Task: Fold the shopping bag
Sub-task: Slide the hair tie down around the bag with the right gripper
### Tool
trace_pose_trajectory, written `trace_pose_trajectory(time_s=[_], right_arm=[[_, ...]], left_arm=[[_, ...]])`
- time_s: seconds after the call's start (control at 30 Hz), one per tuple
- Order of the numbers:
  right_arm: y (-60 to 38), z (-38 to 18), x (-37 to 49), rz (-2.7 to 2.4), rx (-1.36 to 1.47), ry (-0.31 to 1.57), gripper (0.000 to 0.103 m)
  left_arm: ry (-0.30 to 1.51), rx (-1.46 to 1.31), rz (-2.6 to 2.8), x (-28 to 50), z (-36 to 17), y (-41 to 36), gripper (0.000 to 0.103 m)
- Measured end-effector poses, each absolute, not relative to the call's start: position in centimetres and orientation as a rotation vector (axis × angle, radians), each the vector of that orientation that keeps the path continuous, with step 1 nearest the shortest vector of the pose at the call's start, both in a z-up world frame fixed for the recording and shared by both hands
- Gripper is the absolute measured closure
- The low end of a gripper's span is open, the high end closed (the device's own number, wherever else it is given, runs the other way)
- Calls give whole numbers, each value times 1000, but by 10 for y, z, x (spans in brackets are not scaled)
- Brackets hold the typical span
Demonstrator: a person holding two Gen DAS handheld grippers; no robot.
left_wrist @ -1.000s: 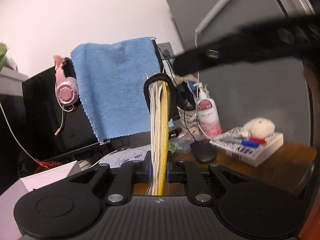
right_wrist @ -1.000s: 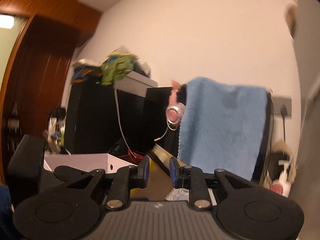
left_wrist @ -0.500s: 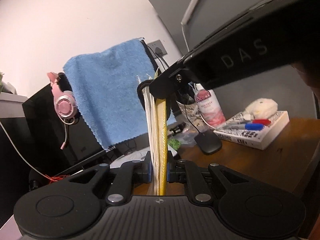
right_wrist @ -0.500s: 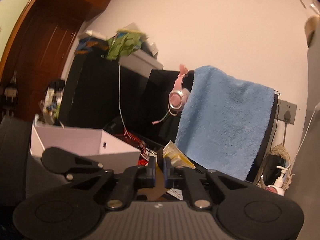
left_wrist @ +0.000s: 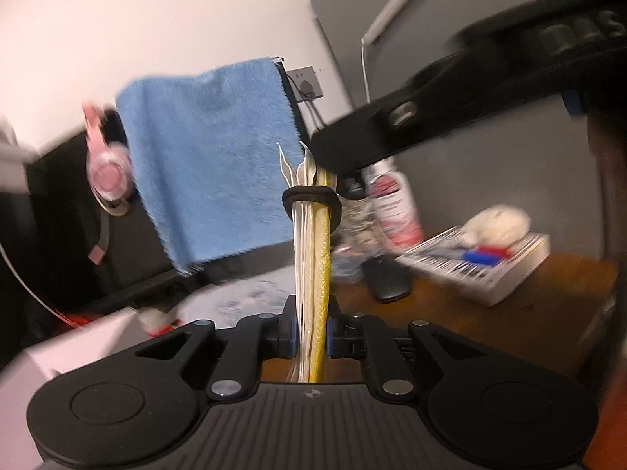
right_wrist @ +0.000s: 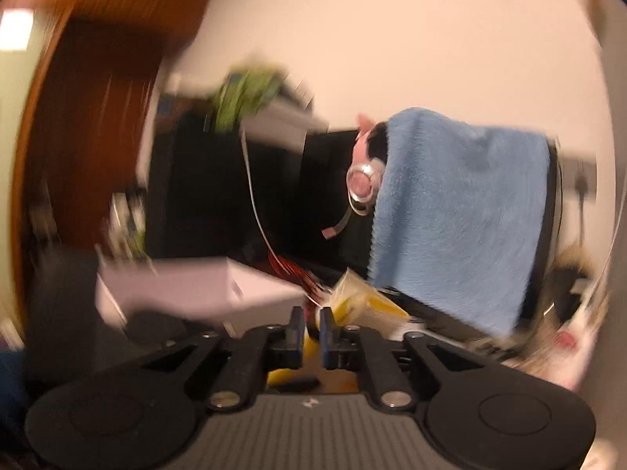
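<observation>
Shopping bag (left_wrist: 311, 274), folded flat into a thin white and yellow bundle, is seen standing upright in the middle of the left wrist picture. It is pinched near its bottom by the left gripper (left_wrist: 311, 342), whose jaws are closed tight on it. A black elastic band (left_wrist: 311, 198) is wrapped around the bundle near its top. Just above the band, at the upper right of the picture, the dark body of the other gripper is seen close to the bag's top edges.

In the right wrist picture, the right gripper (right_wrist: 310, 335) is seen with its jaws narrow, with only a small gap between them. Something thin and dark seems to be held there, but the picture is too blurred for that to be told. A bit of the yellow and white bag (right_wrist: 354, 299) is seen just past the fingertips.

The step in hand is judged to be the tying of the folded bundle. For this to be done well, the bundle should be kept squeezed firmly, so the layers are not let loose, and the band should be seated evenly.

A fluffy blue towel (left_wrist: 207, 156) is hung behind the bag. A pink headset (left_wrist: 107, 168) is hung at the left. A black computer mouse (left_wrist: 386, 278) and a white box with markers (left_wrist: 482, 266) are laid on the brown wooden desk (left_wrist: 529, 313) at the right. Nothing is seen blocking the bag.
</observation>
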State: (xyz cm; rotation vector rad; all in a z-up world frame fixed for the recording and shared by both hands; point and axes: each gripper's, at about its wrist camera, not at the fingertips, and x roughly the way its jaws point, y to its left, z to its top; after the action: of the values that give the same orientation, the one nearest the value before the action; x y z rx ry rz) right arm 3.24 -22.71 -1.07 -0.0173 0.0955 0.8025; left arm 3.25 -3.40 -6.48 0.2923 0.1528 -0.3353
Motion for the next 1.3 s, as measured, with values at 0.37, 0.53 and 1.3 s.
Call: trace_pose_trajectory(time_s=[0.37,0.53,1.3], right_arm=[[-323,-53,85,879,730,141,40],[-324,-72,110,1023,868,199,55],[-323,-94,103,1065,987,229,67]], left_arm=[[337,-421,-967,63,-52,61,89],[374,-551,-1104,66,-56,67,89],[410,-750,-1124,84,-64,85,89]])
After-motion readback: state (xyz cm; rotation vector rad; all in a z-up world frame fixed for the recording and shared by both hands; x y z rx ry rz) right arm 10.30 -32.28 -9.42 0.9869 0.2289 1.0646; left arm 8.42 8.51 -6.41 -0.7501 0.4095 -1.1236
